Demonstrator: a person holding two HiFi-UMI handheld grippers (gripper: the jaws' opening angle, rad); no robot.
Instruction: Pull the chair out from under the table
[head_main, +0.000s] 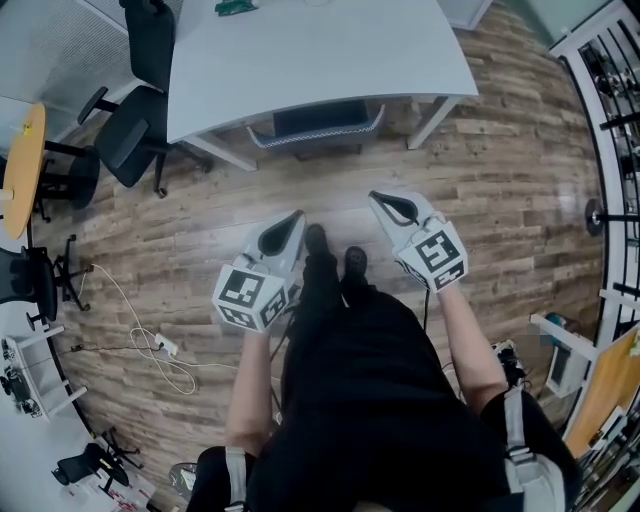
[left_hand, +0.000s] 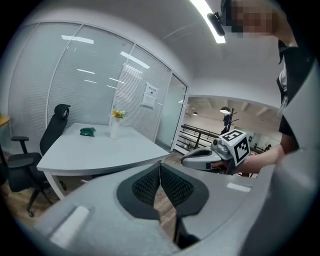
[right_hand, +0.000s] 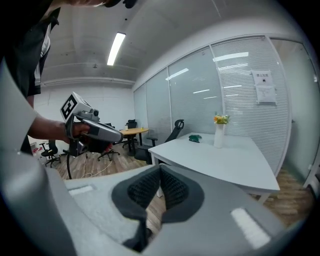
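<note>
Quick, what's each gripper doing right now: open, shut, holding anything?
Left gripper: shut, holding nothing.
Right gripper: shut, holding nothing.

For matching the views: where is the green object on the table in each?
Head view: green object, top edge, left of centre.
Left gripper view: green object left of centre, beside the vase.
Right gripper view: green object just right of centre, beside the vase.
Shared landmark: the white table.
</note>
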